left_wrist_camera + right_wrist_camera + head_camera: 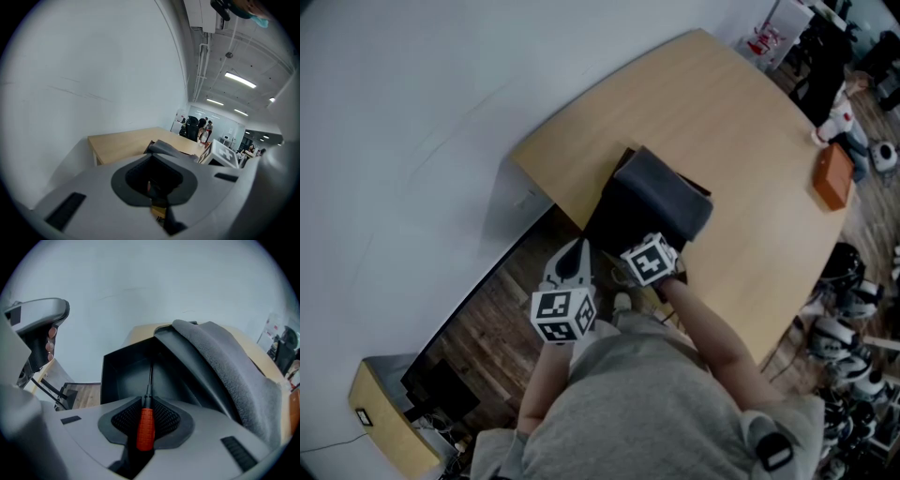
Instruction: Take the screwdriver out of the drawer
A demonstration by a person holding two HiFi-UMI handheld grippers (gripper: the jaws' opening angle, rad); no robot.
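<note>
A black drawer [614, 220] stands pulled out from the front edge of the wooden table [722, 122], with a dark grey cloth [666, 197] draped over its top. My right gripper [146, 416] reaches down into the drawer [122, 376], under its marker cube [649, 261]. Its pads are closed on the orange-red handle of the screwdriver [146, 427], whose thin black shaft points at the drawer's far wall. My left gripper [577, 251] hangs just left of the drawer, jaws together and holding nothing. The cloth [225, 362] overhangs the drawer's right side.
A white wall runs along the table's left. An orange box [832, 176] and a small white figure [839, 117] sit at the table's far right edge. A low wooden cabinet [389, 422] stands on the plank floor at lower left; equipment clutters the floor at right.
</note>
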